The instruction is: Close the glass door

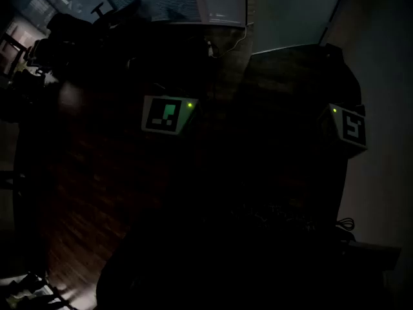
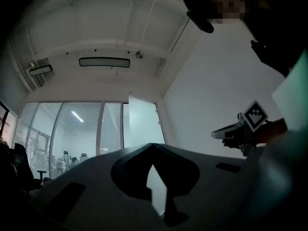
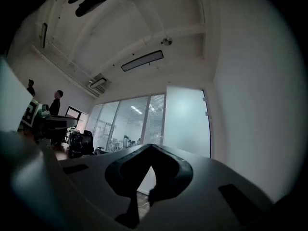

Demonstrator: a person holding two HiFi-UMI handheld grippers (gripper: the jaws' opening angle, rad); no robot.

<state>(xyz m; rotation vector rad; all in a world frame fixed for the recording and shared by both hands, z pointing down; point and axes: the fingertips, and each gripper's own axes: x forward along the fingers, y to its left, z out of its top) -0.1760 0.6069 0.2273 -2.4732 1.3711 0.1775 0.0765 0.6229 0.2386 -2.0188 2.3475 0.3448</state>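
A white wall (image 3: pixel 250 105) fills the right side of the right gripper view. Left of it runs a glazed partition (image 3: pixel 127 124) with blinds and a lit office behind it.

The glass door (image 3: pixel 186 121) stands between the partition and the wall, right of centre in that view. It is a tall, pale frosted pane with two small fittings on its right edge. In the left gripper view the glass door (image 2: pixel 142 121) is at centre, and its top edge sits higher in the frame than the partition's rail. Whether it is ajar I cannot tell.

A long ceiling lamp (image 3: pixel 142 60) hangs in the upper middle.

The left gripper (image 2: pixel 153 146) has its jaw tips meeting at a point, with nothing between them. The right gripper (image 3: pixel 151 147) is likewise fully closed and empty.

The head view is very dark. Only the two marker cubes (image 1: pixel 169 115) and (image 1: pixel 348 126), each with a green light, and a dim reddish wooden floor (image 1: pixel 84 192) can be made out, and both grippers' bodies are lost in shadow.

Two people (image 3: pixel 57 101) stand at the middle left of the right gripper view, small and cut off by a desk.
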